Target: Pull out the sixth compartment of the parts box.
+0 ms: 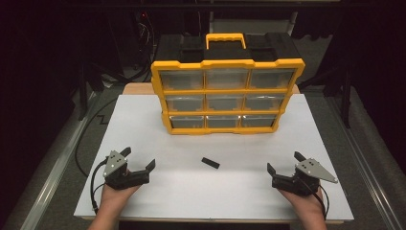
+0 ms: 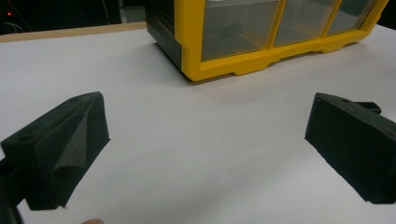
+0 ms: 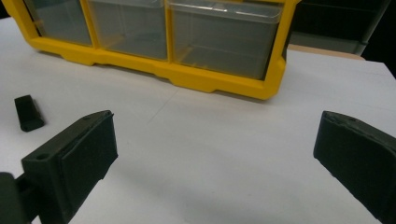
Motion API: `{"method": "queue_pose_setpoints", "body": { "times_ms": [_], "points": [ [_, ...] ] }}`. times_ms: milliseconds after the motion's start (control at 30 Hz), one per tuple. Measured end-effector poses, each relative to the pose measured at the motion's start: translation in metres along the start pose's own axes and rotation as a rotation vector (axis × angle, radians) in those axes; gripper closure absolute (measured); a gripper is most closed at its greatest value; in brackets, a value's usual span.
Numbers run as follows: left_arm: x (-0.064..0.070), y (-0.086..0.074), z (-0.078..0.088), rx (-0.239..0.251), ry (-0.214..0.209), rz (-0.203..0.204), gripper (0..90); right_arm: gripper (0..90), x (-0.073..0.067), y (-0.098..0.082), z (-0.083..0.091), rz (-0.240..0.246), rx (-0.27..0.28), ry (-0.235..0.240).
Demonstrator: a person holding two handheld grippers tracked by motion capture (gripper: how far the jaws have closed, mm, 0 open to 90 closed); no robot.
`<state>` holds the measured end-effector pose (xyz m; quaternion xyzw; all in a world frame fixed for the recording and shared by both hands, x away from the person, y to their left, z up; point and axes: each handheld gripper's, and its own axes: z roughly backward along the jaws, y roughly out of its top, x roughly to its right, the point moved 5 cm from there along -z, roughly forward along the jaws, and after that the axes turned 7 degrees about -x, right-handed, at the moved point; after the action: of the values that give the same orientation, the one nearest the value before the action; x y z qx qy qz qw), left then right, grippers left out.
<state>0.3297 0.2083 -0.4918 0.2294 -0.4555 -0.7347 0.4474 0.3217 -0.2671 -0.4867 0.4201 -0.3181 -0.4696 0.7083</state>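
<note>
High view: my left gripper (image 1: 140, 159) and right gripper (image 1: 282, 162) gape empty (jaws wide); the black piece (image 1: 210, 163), perhaps plastic, lies on the counter (image 1: 201, 191) between them.

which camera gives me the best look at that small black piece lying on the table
The high view: the small black piece lies whole on the white table, in front of the yellow organizer. The right gripper view catches it near its left edge.
</note>
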Motion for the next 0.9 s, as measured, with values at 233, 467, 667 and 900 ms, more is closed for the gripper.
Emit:
{"method": "queue_pose_setpoints", "body": {
  "times_ms": [233, 467, 667, 900],
  "points": [
    [0.0008, -0.0031, -0.0035, -0.012, 0.000, -0.023, 0.7, 0.2, 0.0062, -0.0049, -0.0025, -0.002, -0.010, -0.006],
    [-0.0007, -0.0041, -0.0033, -0.017, -0.012, -0.009, 0.7, 0.2, 0.0022, -0.0044, -0.0066, 0.020, -0.028, -0.015],
    [-0.0014, -0.0043, -0.0026, -0.007, -0.011, -0.009, 0.7, 0.2, 0.0004, -0.0050, -0.0055, 0.028, -0.036, -0.028],
    [-0.0020, -0.0060, -0.0050, -0.018, -0.012, -0.006, 0.7, 0.2, 0.0023, -0.0052, -0.0065, 0.029, -0.038, -0.033]
  ]
}}
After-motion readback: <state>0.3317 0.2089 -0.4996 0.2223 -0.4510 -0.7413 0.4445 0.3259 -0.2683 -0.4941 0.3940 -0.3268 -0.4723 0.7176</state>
